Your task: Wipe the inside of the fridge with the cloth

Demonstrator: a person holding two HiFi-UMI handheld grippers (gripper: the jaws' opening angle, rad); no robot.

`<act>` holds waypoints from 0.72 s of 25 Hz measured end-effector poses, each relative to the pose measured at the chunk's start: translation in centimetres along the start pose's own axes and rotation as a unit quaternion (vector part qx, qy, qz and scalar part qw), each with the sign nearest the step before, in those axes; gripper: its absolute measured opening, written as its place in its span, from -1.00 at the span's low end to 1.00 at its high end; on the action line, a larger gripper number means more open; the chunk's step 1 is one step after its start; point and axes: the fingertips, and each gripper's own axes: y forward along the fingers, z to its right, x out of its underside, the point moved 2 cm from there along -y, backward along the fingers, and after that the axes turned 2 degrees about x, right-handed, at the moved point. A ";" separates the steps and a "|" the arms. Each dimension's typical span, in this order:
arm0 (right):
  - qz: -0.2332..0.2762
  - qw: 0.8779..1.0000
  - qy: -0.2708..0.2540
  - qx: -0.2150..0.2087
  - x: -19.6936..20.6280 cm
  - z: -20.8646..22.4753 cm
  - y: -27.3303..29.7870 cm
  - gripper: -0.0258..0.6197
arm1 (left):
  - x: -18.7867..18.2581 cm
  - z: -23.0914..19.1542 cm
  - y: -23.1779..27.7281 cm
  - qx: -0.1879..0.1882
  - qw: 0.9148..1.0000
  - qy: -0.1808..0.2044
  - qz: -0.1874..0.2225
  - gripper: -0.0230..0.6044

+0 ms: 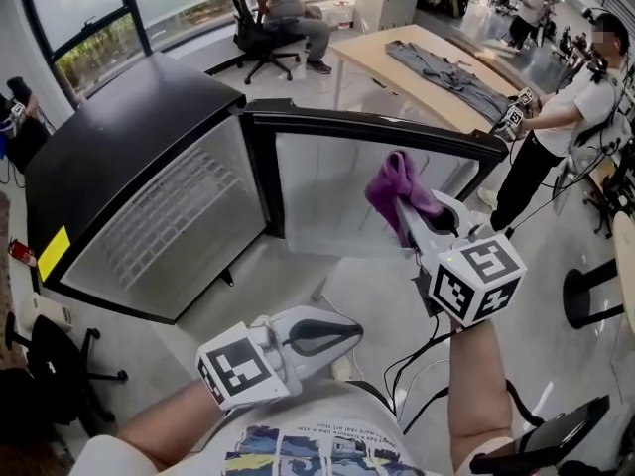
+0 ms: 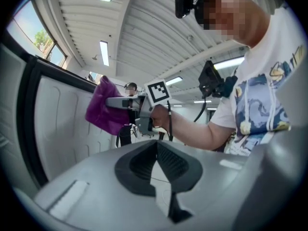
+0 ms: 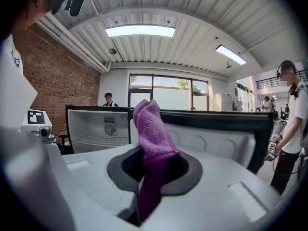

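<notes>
Left gripper (image 1: 342, 335) sits lowest and closest, tucked against the person's shirt (image 1: 317, 444). Jaws are pressed together with nothing between them. Reads as parked: wiping needs one tool, so this one is held low, out of the sweep path.

Right gripper (image 1: 409, 216) is raised out front, jaws clamped on the purple cloth (image 1: 395, 181). The cloth is pinched at its lower part, so a thick folded wad sticks out past the jaw tips and the tail hangs down through the gap. Sensible grip: the soft wad meets the plastic first, not the hard jaw tips.

Fridge (image 1: 129, 137) is open, door (image 1: 397, 127) swung wide to the right. The cloth is up by the door's white inner liner (image 1: 317, 191), near its top edge. No view confirms contact. The cavity with the wire shelf (image 3: 98, 139) and back-wall fan (image 3: 109, 127) lies left of the cloth, well apart from it.

Judgement: this is the approach to, or the start of, wiping on the door side. Cavity walls and shelf look not yet addressed. The next move needs the wad pushed flat on the liner with the jaw tips held off. Risk: the cloth could slip out under drag, since only a narrow strip looks clamped.
</notes>
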 end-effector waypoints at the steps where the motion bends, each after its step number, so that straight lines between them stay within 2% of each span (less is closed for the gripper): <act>1: -0.004 1.000 0.000 -0.015 0.1 -1.0 1.2 -0.76 | 0.2 0.0 -0.5 -0.003 1.000 0.007 0.002 -0.91; 5: -0.023 0.998 -0.006 -0.056 0.8 -4.4 5.7 -0.76 | 0.2 -0.4 -2.9 -0.035 0.999 -0.005 0.005 -0.91; 10: -0.045 0.995 -0.015 -0.083 1.7 -7.4 10.3 -0.76 | 0.7 -1.2 -6.0 -0.079 0.997 -0.019 0.010 -0.91; 18: -0.063 0.996 -0.023 -0.055 2.6 -7.0 12.5 -0.76 | 1.0 -1.8 -8.1 -0.100 0.994 -0.030 0.019 -0.91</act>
